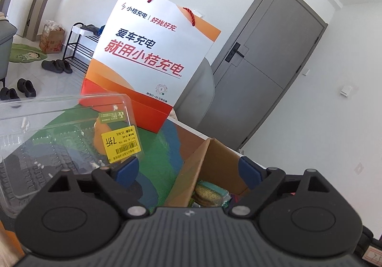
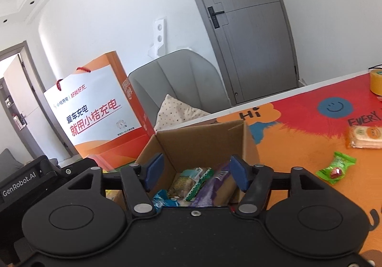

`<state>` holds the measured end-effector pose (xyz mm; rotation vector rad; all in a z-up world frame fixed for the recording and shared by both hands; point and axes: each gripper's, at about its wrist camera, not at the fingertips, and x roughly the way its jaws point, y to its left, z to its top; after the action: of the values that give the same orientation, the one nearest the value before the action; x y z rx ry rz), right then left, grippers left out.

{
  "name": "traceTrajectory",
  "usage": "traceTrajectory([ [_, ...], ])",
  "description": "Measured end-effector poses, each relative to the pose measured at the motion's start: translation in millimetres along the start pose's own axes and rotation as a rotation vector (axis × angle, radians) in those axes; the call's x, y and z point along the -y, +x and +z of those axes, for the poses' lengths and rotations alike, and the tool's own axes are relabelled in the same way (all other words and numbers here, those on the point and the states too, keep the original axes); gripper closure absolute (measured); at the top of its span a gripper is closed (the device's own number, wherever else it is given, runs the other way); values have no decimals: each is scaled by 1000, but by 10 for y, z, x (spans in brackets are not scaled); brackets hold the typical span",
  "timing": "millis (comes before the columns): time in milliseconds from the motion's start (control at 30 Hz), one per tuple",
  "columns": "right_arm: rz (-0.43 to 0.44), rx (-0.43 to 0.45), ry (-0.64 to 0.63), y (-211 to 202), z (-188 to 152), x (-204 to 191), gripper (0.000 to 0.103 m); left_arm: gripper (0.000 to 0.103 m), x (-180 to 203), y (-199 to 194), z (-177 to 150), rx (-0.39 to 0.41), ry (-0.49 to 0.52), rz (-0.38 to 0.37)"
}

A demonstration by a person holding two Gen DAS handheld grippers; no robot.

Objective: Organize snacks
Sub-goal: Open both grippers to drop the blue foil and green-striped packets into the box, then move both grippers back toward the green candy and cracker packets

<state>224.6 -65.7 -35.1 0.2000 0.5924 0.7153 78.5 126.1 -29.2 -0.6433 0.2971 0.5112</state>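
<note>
Open cardboard box (image 2: 203, 145) of snacks seen low at frame centre, mouth turned upward.

Its long axis cannot be told; one flap is raised at the far side. Wrapped snacks (image 2: 191, 183) in green, blue and purple are seen lying inside. A bright painted table cover (image 2: 298, 142) is spread beneath; a grey door (image 2: 250, 28) and white walls are seen behind. A clear plastic tray (image 1: 59, 135) with a yellow label is seen at the left. The left gripper (image 1: 188, 169) is spread wide, the right gripper (image 2: 195, 171) parted, nothing clamped.
</note>
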Motion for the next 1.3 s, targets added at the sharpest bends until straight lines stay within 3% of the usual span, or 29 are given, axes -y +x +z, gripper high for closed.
traceTrajectory([
  [633, -91, 89, 108, -717, 13, 776, 28, 4, 664, -106, -364, -44, 133, -47],
  [1300, -205, 171, 211, -1264, 99, 1608, 27, 4, 1556, -1, -808, -128, 271, -172],
])
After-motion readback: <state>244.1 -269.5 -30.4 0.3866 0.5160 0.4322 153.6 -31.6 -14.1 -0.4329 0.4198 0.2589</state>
